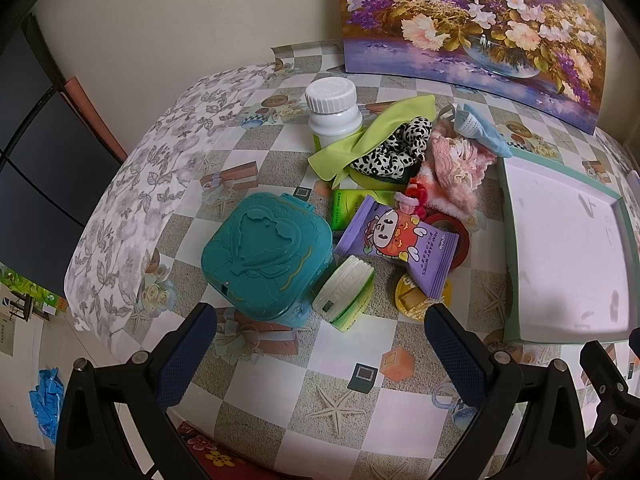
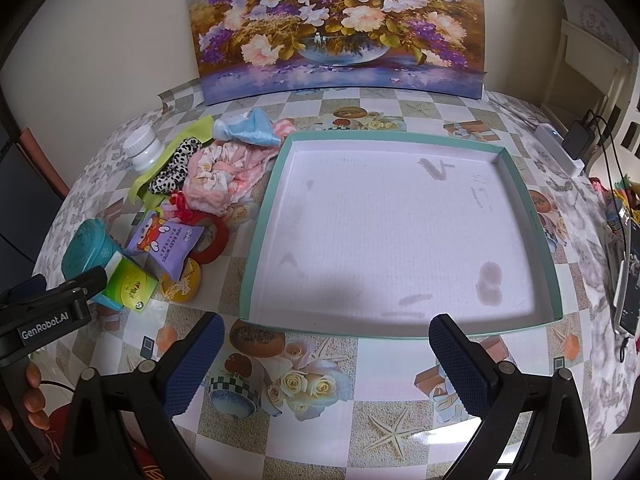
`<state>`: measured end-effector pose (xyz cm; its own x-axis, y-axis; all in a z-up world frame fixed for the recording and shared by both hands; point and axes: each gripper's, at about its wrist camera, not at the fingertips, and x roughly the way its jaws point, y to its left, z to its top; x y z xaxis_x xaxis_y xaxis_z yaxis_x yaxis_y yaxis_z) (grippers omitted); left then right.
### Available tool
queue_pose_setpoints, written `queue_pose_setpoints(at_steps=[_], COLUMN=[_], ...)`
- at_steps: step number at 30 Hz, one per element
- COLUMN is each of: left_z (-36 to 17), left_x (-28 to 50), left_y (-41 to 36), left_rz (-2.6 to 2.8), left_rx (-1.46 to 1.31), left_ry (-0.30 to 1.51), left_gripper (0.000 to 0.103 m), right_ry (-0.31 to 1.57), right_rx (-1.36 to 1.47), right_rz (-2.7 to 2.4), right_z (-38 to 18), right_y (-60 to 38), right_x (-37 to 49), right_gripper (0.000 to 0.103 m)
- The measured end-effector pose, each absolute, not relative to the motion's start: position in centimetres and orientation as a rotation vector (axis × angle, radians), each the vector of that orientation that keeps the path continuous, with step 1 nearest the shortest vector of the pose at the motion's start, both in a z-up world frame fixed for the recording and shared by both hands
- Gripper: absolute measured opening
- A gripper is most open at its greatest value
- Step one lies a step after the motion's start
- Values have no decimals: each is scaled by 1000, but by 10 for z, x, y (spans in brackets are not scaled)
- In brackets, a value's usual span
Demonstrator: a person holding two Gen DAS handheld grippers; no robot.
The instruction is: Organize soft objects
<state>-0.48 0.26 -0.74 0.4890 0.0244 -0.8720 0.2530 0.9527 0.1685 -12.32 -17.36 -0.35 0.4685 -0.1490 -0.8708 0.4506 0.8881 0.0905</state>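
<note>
A heap of soft things lies left of a shallow teal-rimmed tray (image 2: 532,216): a lime cloth (image 1: 360,140), a leopard-print scrunchie (image 1: 396,148), a pink frilly cloth (image 1: 456,160), a blue face mask (image 1: 480,128) and a purple baby-wipes pack (image 1: 400,244). The tray (image 1: 516,276) holds nothing. My left gripper (image 1: 320,348) is open, just in front of the heap. My right gripper (image 2: 326,356) is open, in front of the tray's near rim. The left gripper also shows in the right wrist view (image 2: 60,296).
Hard items sit among the heap: a white pill bottle (image 1: 334,108), a teal box (image 1: 268,252), a green tissue pack (image 1: 344,292), a red tape ring (image 1: 460,236) and a yellow lid (image 1: 416,300). A flower painting (image 2: 340,28) leans on the back wall. A phone (image 2: 628,280) lies at right.
</note>
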Motion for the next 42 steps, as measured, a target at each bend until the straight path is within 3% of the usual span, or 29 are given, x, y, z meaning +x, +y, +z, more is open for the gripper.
queue_pose_setpoints(at_steps=[26,42], left_z=[-8,-10], left_x=[-4,9], left_y=[3,14], left_rz=[-142,-195], left_rx=[289,136], left_ry=[1059,1105], left_gripper=[103,103], right_ry=[1026,1024], right_rx=[316,239], right_rz=[-372,-247], right_z=[-5,-9], right_y=[-171,-143], right_x=[-122,-83], right_gripper=[103,103])
